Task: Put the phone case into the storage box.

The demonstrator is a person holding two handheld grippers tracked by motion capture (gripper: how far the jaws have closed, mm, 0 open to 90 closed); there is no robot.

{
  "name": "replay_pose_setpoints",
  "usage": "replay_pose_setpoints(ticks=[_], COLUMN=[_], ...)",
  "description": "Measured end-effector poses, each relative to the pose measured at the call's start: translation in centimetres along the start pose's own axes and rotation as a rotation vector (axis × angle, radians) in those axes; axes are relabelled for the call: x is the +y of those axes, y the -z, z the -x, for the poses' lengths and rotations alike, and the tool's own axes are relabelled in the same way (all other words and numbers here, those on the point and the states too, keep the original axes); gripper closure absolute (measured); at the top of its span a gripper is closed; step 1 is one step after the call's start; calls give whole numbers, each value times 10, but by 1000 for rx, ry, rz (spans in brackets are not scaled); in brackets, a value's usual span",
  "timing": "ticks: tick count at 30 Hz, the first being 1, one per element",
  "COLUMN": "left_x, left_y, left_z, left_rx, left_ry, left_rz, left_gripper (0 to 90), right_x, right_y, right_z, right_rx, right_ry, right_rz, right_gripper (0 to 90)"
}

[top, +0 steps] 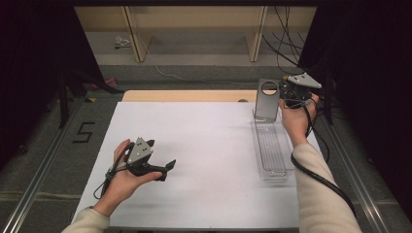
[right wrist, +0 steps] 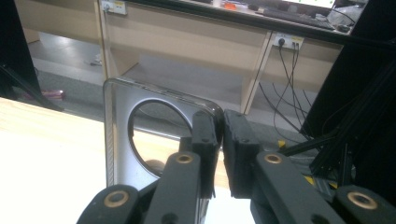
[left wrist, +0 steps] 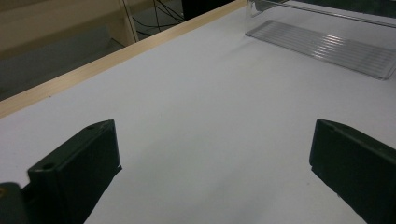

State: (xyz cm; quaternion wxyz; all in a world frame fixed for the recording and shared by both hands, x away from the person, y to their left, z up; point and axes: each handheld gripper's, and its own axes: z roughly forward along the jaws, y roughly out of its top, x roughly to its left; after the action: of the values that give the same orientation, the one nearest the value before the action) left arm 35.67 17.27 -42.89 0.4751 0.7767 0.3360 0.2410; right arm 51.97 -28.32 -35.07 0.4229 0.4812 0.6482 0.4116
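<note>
Upright at the far end of the clear plastic tray stood a grey metal plate with a round hole, its edge clenched by the right gripper. Otherwise the ribbed tray held nothing. Well apart, the left gripper hovered over the white table, fingers spread and released.

Plate upright at tray's far end; tray on table right.

The grey metal plate has a big round hole near its top. It stands upright at the far end of the clear tray.
</note>
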Motion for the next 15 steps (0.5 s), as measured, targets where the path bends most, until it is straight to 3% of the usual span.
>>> replay_pose_setpoints(ticks=[15], left_x=[0], left_y=[0], left_z=[0], left_rx=[-1], left_ry=[0], left_rz=[-1], left_gripper=[11], right_x=[-3], right_y=[-5], right_z=[0], right_rx=[1], right_ry=[-2], right_rz=[-14], right_gripper=[839])
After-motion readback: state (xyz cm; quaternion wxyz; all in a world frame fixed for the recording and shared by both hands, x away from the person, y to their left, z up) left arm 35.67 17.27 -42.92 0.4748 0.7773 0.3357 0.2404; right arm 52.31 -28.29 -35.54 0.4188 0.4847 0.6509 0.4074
